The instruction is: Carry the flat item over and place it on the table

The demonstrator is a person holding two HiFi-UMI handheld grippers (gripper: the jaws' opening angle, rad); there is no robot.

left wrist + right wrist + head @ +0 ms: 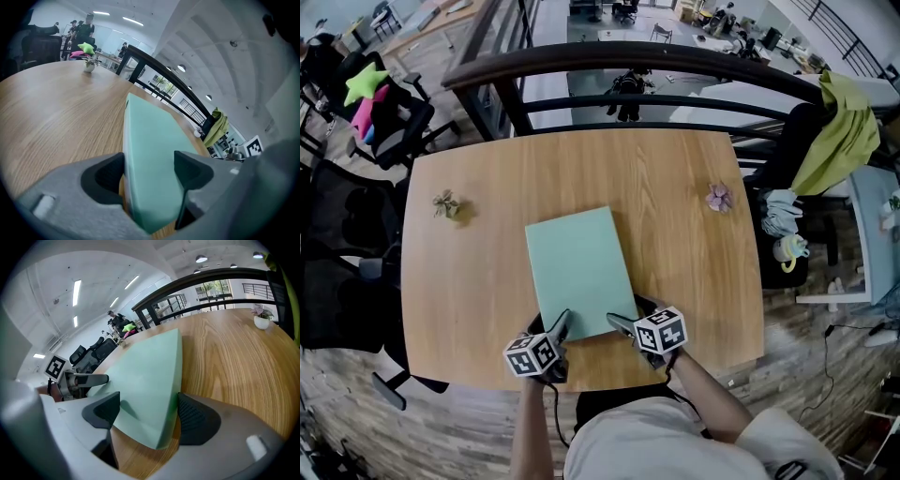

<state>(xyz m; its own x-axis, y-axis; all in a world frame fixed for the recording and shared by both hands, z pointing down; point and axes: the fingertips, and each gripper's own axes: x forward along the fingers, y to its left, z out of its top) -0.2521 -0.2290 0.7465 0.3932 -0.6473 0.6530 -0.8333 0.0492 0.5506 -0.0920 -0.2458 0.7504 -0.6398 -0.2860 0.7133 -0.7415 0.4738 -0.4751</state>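
Note:
A flat pale-green board (577, 272) lies on the wooden table (478, 291), near its front edge. My left gripper (561, 323) is at the board's near left corner and my right gripper (623, 326) at its near right corner. In the left gripper view the board (154, 154) runs between the jaws of the left gripper (149, 171), which stand wider apart than the board is thick. In the right gripper view the board's corner (145, 380) sits between the spread jaws of the right gripper (147, 411), and one pad throws a shadow on it.
A small potted plant (446, 203) stands at the table's left and another (718, 197) at its right. A dark railing (628, 58) runs behind the table. Office chairs (337, 253) stand at the left, and one draped with a green cloth (848, 127) at the right.

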